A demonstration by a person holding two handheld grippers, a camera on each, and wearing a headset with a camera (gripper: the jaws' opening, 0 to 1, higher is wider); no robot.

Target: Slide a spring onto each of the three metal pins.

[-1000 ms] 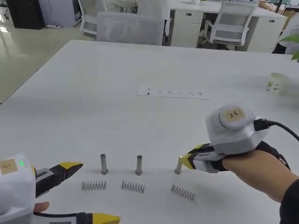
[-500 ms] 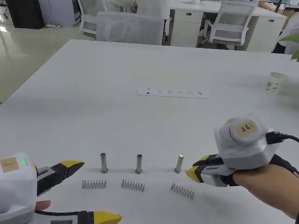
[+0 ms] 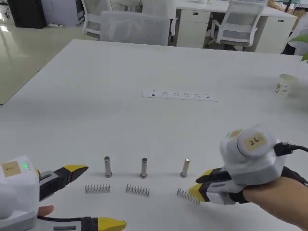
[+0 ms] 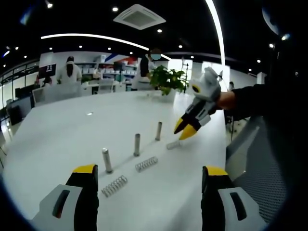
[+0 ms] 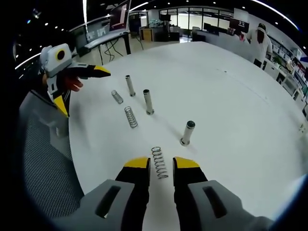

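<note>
Three upright metal pins [image 3: 108, 166] [image 3: 144, 167] [image 3: 186, 167] stand in a row on the white table [image 3: 144, 120], bare. In front of each lies a spring: left [image 3: 97, 188], middle [image 3: 137, 190], right [image 3: 185, 194]. My right gripper [image 3: 196, 190] is low over the right spring; in the right gripper view [image 5: 161, 163] its jaws stand narrowly apart with that spring [image 5: 159, 162] lying between the fingertips, beside the nearest pin [image 5: 187, 132]. My left gripper [image 3: 94, 197] hovers wide open at the front left, empty, short of the left spring [image 4: 114, 186].
A flush power strip [image 3: 175, 95] is set into the table's middle. A small glass with greenery [image 3: 284, 85] stands at the far right. Office chairs [image 3: 233, 26] and desks lie beyond the far edge. The near edge runs just under both grippers.
My right gripper has drawn back from the right pin and dropped towards the right spring. The left gripper has stayed put, open.
</note>
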